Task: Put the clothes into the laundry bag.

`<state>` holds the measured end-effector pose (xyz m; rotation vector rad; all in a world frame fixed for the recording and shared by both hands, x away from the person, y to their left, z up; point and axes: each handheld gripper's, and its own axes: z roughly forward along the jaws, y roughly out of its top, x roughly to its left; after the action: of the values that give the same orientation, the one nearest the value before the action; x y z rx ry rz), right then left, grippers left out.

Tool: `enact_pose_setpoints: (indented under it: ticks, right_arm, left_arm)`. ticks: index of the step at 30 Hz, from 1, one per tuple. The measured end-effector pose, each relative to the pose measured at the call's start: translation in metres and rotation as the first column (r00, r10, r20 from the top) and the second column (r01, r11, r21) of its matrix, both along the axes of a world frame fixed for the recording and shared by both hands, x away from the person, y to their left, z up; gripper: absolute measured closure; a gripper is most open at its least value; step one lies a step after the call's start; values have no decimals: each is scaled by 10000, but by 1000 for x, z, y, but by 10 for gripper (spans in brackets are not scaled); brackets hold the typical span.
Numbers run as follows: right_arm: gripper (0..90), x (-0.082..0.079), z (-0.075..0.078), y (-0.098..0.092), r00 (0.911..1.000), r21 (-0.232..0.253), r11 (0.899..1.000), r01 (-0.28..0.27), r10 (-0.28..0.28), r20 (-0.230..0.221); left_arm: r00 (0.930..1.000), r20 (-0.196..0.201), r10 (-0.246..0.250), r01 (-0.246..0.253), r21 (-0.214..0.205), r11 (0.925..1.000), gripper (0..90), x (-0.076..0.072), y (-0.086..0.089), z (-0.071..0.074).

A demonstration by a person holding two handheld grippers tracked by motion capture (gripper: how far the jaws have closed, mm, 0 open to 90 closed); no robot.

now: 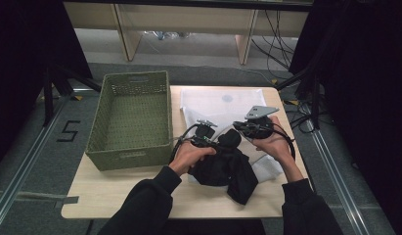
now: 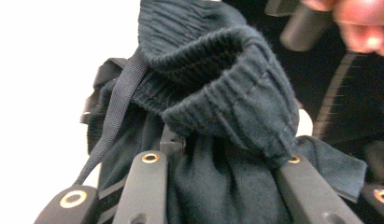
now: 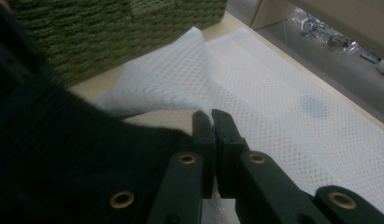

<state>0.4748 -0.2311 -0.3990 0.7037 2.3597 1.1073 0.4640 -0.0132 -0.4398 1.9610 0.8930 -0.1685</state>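
A black garment point(image 1: 223, 166) with an elastic waistband and a drawstring lies bunched at the table's middle. My left gripper point(image 1: 204, 131) is at its upper left. In the left gripper view a thick wad of that garment point(image 2: 217, 93) fills the gap between the jaws of the left gripper point(image 2: 221, 158), which stand well apart around it. A white mesh bag point(image 1: 223, 103) lies flat behind the garment. My right gripper point(image 3: 212, 119) is shut, and a raised fold of the mesh bag point(image 3: 283, 84) runs up to its tips. In the high view the right gripper point(image 1: 255, 126) is at the garment's upper right.
A green woven basket point(image 1: 132, 78) with nothing in it stands on the left of the wooden table point(image 1: 115, 191), close beside the left hand. Its wall point(image 3: 110, 32) shows behind the garment point(image 3: 49, 154) in the right gripper view. Cables and dark stands surround the table.
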Motion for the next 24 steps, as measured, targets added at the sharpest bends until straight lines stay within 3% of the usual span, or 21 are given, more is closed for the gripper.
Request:
enact_pose_setpoints:
  ticks: [3, 5, 10, 13, 14, 15, 16, 17, 18, 19, 20, 22, 23, 24]
  right_arm:
    - [899, -2, 2, 5, 9999, 62, 9999, -106, 106, 26]
    - [900, -4, 4, 8, 9998, 79, 9998, -189, 189, 61]
    - [900, -5, 5, 11, 9998, 50, 9998, -192, 193, -46]
    - [899, -4, 3, 10, 9997, 37, 9997, -223, 223, -72]
    - [899, -2, 2, 7, 9998, -41, 9998, -210, 210, 69]
    - [899, -3, 1, 7, 9999, -2, 10000, -34, 34, -145]
    - [899, 0, 0, 5, 9999, -61, 9999, -154, 153, -65]
    - [899, 0, 0, 5, 9999, -61, 9999, -154, 153, -65]
    - [899, 0, -3, 5, 9998, 37, 10000, -13, 14, -221]
    - [899, 0, -3, 4, 10000, -42, 10000, -14, 14, -65]
    - [899, 0, -3, 4, 9999, -24, 10000, -36, 36, -104]
    - [899, 0, -2, 4, 9996, 47, 10000, 41, -40, -278]
    - [899, 1, -2, 4, 10000, -7, 10000, -68, 68, -20]
    - [899, 0, -2, 4, 10000, -62, 10000, -23, 22, -49]
  left_arm:
    - [9998, -31, 192, -191, 45, 9998, 670, 4, 7, 2]
    - [9989, 171, 430, -434, 234, 9988, 668, 6, 9, 2]
    - [9982, 123, 591, -594, 216, 9980, 623, 17, 0, -18]
    - [9991, 241, 341, -353, 525, 9980, 558, 22, -5, -25]
    - [9990, 190, 407, -417, 544, 9976, 455, 20, -5, -23]
    - [9989, 132, 440, -447, 557, 9974, 405, 18, -5, -20]
    - [9992, 104, 391, -397, 666, 9970, 357, 16, -3, -16]
    - [9992, 104, 391, -397, 666, 9970, 327, 16, -3, -16]
    - [9983, 375, 436, -471, 1007, 9938, 293, 10, 0, -6]
    - [9981, 486, 380, -430, 1065, 9934, 274, 8, 3, -1]
    - [9981, 486, 380, -430, 1065, 9934, 256, 8, 3, -1]
    - [9964, 727, 436, -506, 972, 9940, 215, -3, 11, 14]
    - [9955, 805, 494, -560, 821, 9950, 210, -6, 14, 19]
    - [9949, 867, 525, -586, 696, 9959, 203, -9, 17, 23]
